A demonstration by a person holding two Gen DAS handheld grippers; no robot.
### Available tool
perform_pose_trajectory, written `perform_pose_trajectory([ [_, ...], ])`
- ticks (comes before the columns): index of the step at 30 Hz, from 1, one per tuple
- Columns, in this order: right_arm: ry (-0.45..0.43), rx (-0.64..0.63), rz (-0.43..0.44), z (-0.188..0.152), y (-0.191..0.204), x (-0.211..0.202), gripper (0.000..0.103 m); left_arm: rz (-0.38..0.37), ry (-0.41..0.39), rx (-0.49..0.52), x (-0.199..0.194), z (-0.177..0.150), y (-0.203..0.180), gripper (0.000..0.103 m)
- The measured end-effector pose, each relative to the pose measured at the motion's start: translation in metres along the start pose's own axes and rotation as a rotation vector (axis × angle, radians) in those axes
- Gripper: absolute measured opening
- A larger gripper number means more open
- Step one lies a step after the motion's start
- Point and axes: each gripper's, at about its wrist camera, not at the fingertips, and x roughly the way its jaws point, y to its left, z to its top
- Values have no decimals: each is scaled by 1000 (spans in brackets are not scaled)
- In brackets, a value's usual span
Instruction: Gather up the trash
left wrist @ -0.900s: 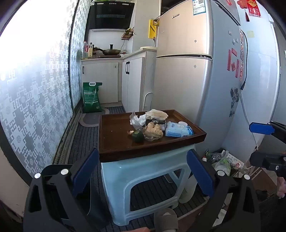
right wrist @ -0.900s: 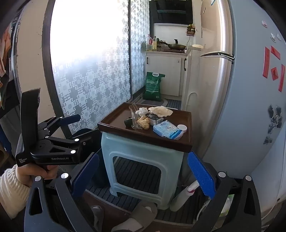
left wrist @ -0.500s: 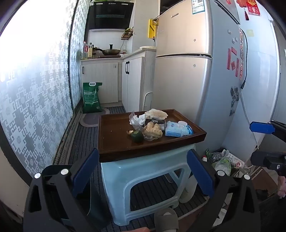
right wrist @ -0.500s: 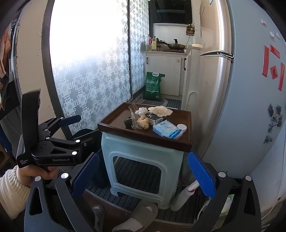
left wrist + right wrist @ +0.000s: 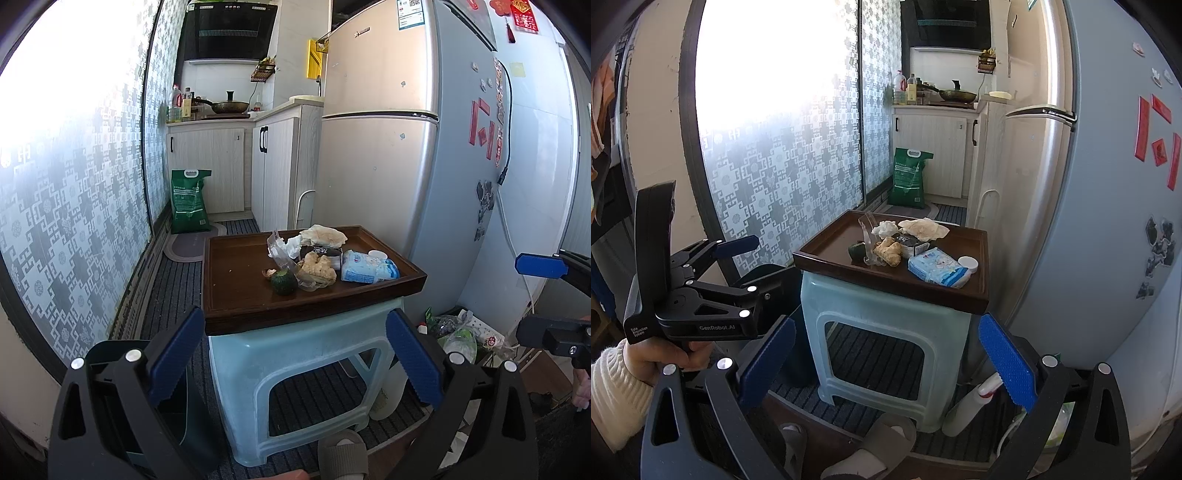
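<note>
A dark wooden tray (image 5: 236, 295) (image 5: 827, 247) rests on a pale blue plastic stool (image 5: 295, 354) (image 5: 886, 310). On it lies a heap of trash: crumpled tissue (image 5: 323, 236) (image 5: 923, 227), clear plastic wrap (image 5: 280, 251), a ginger root (image 5: 317, 267) (image 5: 886, 249), a dark green fruit piece (image 5: 283, 282), a blue tissue pack (image 5: 369, 271) (image 5: 938, 267) and a white lid (image 5: 968, 263). My left gripper (image 5: 295, 354) hangs open short of the stool, nothing between its fingers. My right gripper (image 5: 886, 363) is open too, low in front of the stool. The left gripper (image 5: 746, 269) shows at left in the right wrist view.
A fridge (image 5: 388, 147) stands right behind the stool, kitchen cabinets (image 5: 221, 170) and a green bag (image 5: 190, 201) further back. Patterned glass doors (image 5: 74, 184) line the left. Bags and a spray bottle (image 5: 971, 402) lie on the floor at right. Slippered feet (image 5: 864, 454) are below.
</note>
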Motion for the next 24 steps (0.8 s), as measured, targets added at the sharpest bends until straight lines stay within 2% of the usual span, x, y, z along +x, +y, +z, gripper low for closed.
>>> perform_pose_trajectory([
  [24,1,-1,0,-1,1,0,101,0,2,-1,-2,0,1,100],
])
